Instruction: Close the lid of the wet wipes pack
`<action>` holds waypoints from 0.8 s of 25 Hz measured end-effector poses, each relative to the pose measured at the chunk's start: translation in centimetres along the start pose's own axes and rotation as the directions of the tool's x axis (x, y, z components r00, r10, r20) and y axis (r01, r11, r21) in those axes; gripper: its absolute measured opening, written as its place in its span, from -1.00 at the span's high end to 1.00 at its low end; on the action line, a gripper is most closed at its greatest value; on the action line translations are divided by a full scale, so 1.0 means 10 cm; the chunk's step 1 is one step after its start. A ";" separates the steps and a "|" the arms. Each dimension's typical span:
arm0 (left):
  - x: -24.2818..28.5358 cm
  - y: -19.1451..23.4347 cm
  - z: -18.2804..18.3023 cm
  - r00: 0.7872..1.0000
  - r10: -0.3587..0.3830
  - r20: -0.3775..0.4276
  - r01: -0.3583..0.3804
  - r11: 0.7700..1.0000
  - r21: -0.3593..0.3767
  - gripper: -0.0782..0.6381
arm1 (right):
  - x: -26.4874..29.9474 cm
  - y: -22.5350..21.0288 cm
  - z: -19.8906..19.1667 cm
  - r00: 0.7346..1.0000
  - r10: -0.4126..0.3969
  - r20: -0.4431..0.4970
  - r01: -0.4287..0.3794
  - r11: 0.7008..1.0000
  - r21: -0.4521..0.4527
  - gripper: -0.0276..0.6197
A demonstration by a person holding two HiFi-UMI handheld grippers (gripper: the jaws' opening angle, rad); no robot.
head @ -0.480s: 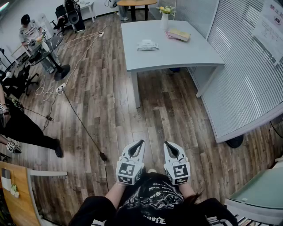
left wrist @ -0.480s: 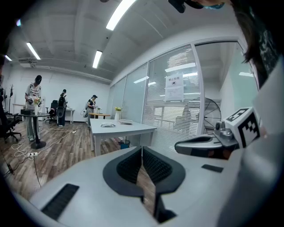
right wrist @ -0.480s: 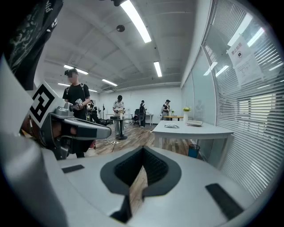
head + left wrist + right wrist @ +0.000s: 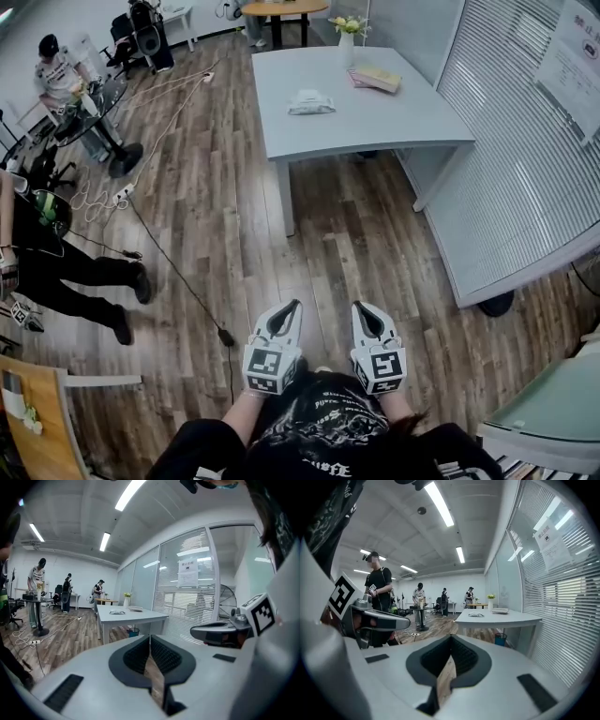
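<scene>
The wet wipes pack lies on a grey table across the room, white and crinkled; its lid is too small to make out. It shows small and distant as the pack in the left gripper view and the pack in the right gripper view. My left gripper and right gripper are held side by side close to my body, over the wooden floor and far short of the table. Both point towards the table. Both are shut, with nothing between their jaws.
A vase of flowers and a stack of books stand at the table's far end. A glass wall with blinds runs along the right. A cable crosses the floor on the left, where a person stands.
The person at the left has shifted their legs. The view has moved slightly; both grippers keep their place in front of me and stay shut.
</scene>
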State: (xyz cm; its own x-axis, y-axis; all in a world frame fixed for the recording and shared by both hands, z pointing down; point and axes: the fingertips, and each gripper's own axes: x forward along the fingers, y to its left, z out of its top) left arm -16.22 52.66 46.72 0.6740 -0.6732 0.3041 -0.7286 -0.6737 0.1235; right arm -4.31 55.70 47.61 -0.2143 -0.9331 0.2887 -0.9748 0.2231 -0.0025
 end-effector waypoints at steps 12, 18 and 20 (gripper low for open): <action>0.52 0.81 0.30 0.995 -0.103 0.003 0.103 0.994 0.042 0.74 | 0.75 -0.08 0.25 0.990 -0.141 -0.013 0.141 0.990 0.016 0.92; 0.64 1.22 0.37 0.985 -0.172 -0.016 0.173 0.983 0.061 0.74 | 1.18 0.16 0.29 0.986 -0.164 -0.034 0.165 0.986 0.036 0.92; 0.66 1.35 0.35 0.983 -0.182 -0.027 0.184 0.980 0.072 0.74 | 1.30 0.27 0.28 0.986 -0.162 -0.036 0.164 0.985 0.045 0.92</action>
State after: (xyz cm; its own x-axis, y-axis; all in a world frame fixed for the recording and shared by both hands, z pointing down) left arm -21.15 38.08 47.11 0.7919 -0.5308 0.3018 -0.5817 -0.8062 0.1085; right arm -9.93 43.39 48.65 -0.0512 -0.9462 0.3195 -0.9985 0.0545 0.0013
